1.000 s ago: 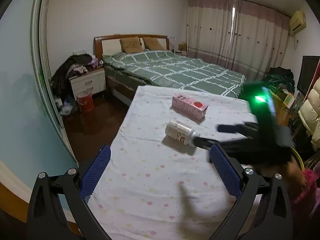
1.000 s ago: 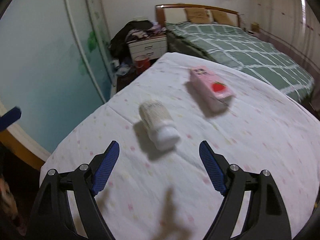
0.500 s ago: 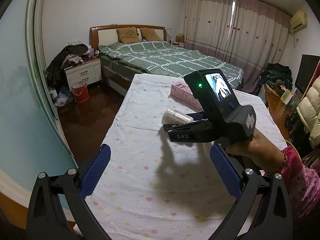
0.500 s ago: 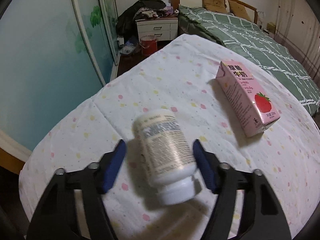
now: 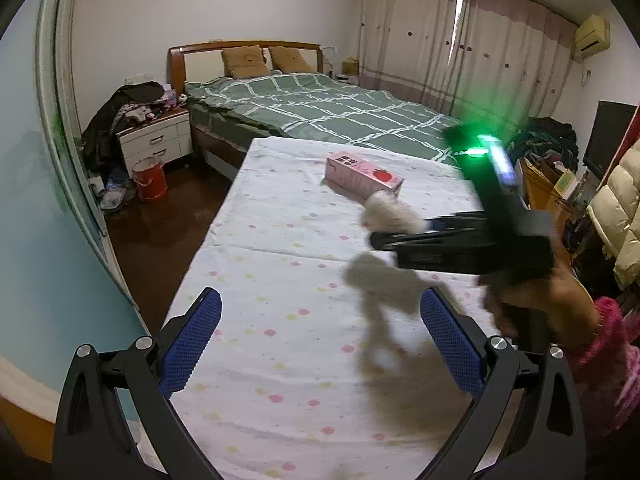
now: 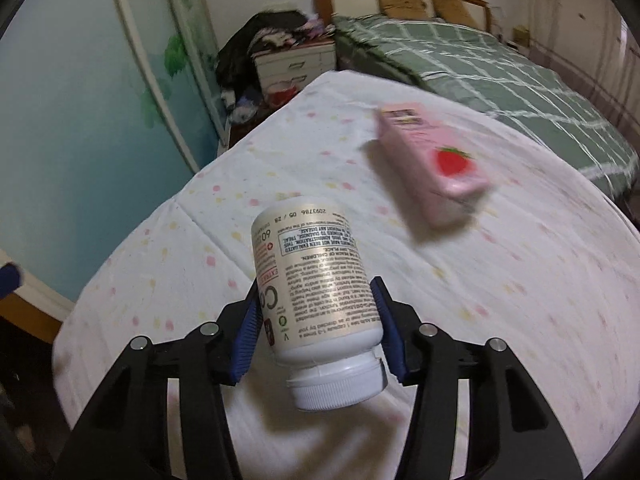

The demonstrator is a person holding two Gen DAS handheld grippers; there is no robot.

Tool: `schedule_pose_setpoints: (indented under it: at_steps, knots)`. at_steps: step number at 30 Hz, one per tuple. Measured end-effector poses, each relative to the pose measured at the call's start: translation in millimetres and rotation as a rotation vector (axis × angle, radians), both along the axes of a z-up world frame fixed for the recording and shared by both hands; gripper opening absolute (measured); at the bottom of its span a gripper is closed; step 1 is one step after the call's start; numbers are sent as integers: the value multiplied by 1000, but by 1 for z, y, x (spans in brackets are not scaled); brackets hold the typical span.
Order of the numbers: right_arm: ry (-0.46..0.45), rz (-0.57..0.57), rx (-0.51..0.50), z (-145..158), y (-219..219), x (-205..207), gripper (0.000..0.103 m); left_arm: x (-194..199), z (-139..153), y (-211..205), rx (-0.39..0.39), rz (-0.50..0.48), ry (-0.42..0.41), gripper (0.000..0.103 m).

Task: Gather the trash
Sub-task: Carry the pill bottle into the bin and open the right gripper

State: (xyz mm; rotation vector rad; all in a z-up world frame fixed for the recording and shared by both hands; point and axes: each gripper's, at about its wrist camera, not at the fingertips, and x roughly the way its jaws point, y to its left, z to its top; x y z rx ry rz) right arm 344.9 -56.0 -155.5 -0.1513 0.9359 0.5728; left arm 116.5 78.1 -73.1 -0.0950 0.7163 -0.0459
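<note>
My right gripper (image 6: 316,328) is shut on a white pill bottle (image 6: 316,284) with a white cap (image 6: 340,384) toward the camera, held above the table. In the left wrist view the bottle (image 5: 390,214) shows blurred in the right gripper (image 5: 396,236), lifted off the cloth. A pink strawberry milk carton (image 6: 432,164) lies on its side on the table beyond; it also shows in the left wrist view (image 5: 362,176). My left gripper (image 5: 320,336) is open and empty over the table's near end.
The table (image 5: 280,280) has a white dotted cloth. Behind it stands a green-quilted bed (image 5: 320,112). A nightstand (image 5: 154,142) with clothes and a red bin (image 5: 150,180) stand on the floor at left. Clutter and a pale jacket (image 5: 616,216) are at right.
My right gripper closed on the white bottle and lifted it off the table. The left gripper stayed open and hardly moved.
</note>
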Motion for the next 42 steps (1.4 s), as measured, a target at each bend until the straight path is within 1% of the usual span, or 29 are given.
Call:
schedule_pose_setpoints:
  at_steps: [3,7,9,10,11,12,15,17,21,23,28,31,33,34,35,37,39,40,42]
  knots:
    - [-13,-56,28,11,-41,-16,50,5,-4,-9,-1,-19,10,98]
    - [-49,-202,61,26,-116,-42,50,15,-10,-22,3,-51,25,98]
    - [-82,-309,48,32,-159,-57,50,21,-13,-30,2,-70,33,98]
    - [-91,-351,39,33,-174,-62,50,24,-14,-35,1,-80,34,98]
    - [-101,-421,26,33,-200,-71,50,26,-14,-38,1,-87,35,98]
    - [-103,-459,21,32,-215,-74,50,29,-15,-43,1,-96,34,98]
    - [-90,-654,3,23,-285,-94,50,39,-16,-56,0,-122,38,98]
    - [-64,-755,10,13,-324,-104,50,43,-17,-67,7,-141,41,98]
    - [-2,-907,0,-17,-382,-120,50,48,-16,-86,27,-169,45,98]
    - [28,-949,3,-31,-400,-125,50,50,-16,-92,34,-177,46,98]
    - [71,-1011,14,-56,-430,-128,51,52,-13,-110,53,-196,47,98]
    - [60,-1057,-13,-59,-434,-131,70,55,-12,-118,65,-205,50,98]
    - [44,-1074,-26,-56,-432,-134,70,57,-13,-122,72,-209,55,98]
    - [41,-1079,-17,-54,-432,-136,70,59,-14,-124,76,-209,58,98]
    - [32,-1081,12,-48,-428,-139,70,62,-15,-125,79,-209,61,98]
    - [-13,-1051,72,-31,-412,-143,70,65,-16,-127,86,-205,66,98]
    - [-92,-1000,98,-13,-385,-146,74,74,-19,-126,91,-192,75,98]
    - [-123,-978,108,-8,-373,-145,78,78,-20,-125,90,-188,78,98]
    - [-162,-933,126,-4,-351,-143,79,90,-22,-124,88,-173,92,98]
